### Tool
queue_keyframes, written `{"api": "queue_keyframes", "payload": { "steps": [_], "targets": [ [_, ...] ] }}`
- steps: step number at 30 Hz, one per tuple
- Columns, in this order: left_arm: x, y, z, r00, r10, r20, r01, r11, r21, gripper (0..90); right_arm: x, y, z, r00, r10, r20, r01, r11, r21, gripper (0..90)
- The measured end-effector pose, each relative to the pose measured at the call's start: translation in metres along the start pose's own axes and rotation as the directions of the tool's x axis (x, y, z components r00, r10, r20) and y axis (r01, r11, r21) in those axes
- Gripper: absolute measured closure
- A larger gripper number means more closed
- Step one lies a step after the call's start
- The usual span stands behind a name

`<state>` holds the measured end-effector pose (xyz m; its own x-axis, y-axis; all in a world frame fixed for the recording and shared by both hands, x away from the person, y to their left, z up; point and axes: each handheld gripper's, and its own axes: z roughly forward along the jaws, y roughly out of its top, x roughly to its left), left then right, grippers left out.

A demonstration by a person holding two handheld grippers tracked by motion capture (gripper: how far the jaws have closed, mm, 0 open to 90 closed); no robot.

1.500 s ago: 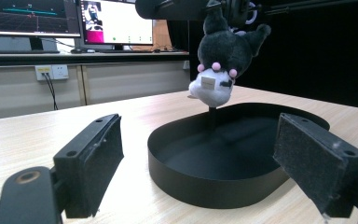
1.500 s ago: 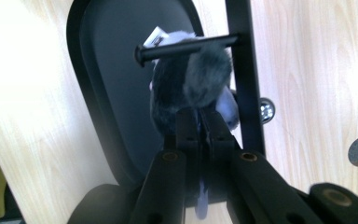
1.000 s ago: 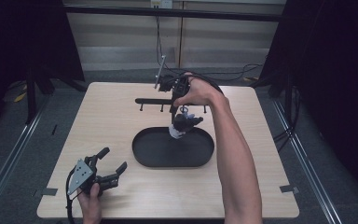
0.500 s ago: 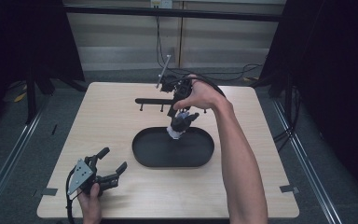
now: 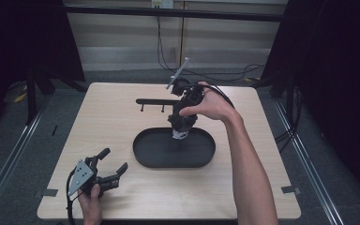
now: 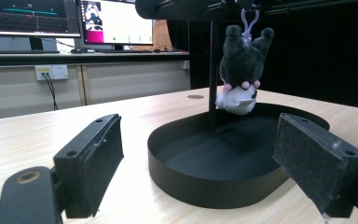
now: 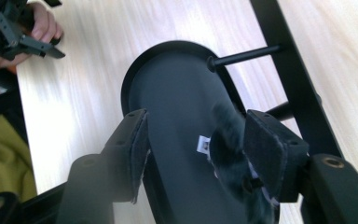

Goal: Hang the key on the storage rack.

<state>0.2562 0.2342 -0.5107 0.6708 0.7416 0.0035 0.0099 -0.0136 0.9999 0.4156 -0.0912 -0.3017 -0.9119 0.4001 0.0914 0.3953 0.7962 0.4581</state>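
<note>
A small dark grey plush toy (image 5: 182, 131) with a white face hangs by a pink clasp under the black peg rack (image 5: 152, 101), just above the far end of the black oval tray (image 5: 145, 159). In the left gripper view the plush (image 6: 240, 70) dangles beside the rack's post (image 6: 211, 70). My right gripper (image 5: 183, 117) points down over it. Its jaws stand apart in the right gripper view (image 7: 196, 119), with the blurred plush (image 7: 226, 149) close to the right pad. My left gripper (image 5: 115, 159) rests open at the near left of the table and faces the tray (image 6: 191, 182).
The rack's bar and pegs (image 7: 284, 56) cross above the tray's far rim (image 7: 130, 74). The wooden table (image 5: 262, 154) has bare room at both sides of the tray. Monitors (image 6: 65, 18) stand on a bench beyond the table.
The right hand and its gripper have shifted slightly nearer and lower over the tray's far end. The plush stays in about the same place. The left gripper has not moved.
</note>
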Motion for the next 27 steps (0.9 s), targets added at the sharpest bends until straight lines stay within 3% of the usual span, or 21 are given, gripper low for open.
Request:
{"api": "queue_keyframes", "payload": {
  "steps": [6,8,10,12,16,22,23,25,27],
  "targets": [
    [0.000,0.000,0.000,1.0000,0.000,0.001,0.000,1.0000,0.000,15.3,0.012,-0.020,-0.001,0.9999,-0.008,0.012,0.009,0.994,-0.113,34.5],
    [0.000,0.000,0.000,1.0000,0.000,0.000,0.000,1.0000,-0.001,15.3,0.019,-0.025,-0.001,0.9998,-0.017,0.003,0.018,0.992,-0.128,32.6],
    [0.000,0.000,0.000,1.0000,0.001,0.002,-0.001,1.0000,0.003,15.3,0.025,-0.029,-0.002,0.9993,-0.018,0.034,0.022,0.991,-0.136,30.7],
    [0.000,0.000,0.000,1.0000,0.000,0.002,0.000,1.0000,0.003,15.3,0.031,-0.035,-0.003,0.9990,-0.033,0.029,0.037,0.987,-0.159,30.6],
    [0.000,0.000,0.000,1.0000,0.001,0.002,-0.001,1.0000,0.003,15.3,0.040,-0.052,-0.001,0.9993,0.001,0.036,0.008,0.972,-0.235,28.8],
    [0.000,0.000,0.000,1.0000,0.001,0.002,-0.001,1.0000,0.003,15.3,0.050,-0.085,0.013,0.9968,0.051,0.061,-0.031,0.957,-0.287,24.6],
    [0.000,0.000,0.000,1.0000,0.001,0.002,-0.001,1.0000,0.003,15.3,0.053,-0.092,0.016,0.9940,0.070,0.084,-0.043,0.954,-0.296,22.5],
    [0.000,0.000,0.000,1.0000,0.000,0.000,0.000,1.0000,0.003,15.3,0.058,-0.101,0.019,0.9908,0.092,0.099,-0.056,0.945,-0.322,20.9],
    [0.000,0.000,0.000,1.0000,0.000,-0.003,0.000,1.0000,0.001,15.3,0.063,-0.114,0.023,0.9850,0.131,0.113,-0.081,0.929,-0.362,19.1]
  ]
}}
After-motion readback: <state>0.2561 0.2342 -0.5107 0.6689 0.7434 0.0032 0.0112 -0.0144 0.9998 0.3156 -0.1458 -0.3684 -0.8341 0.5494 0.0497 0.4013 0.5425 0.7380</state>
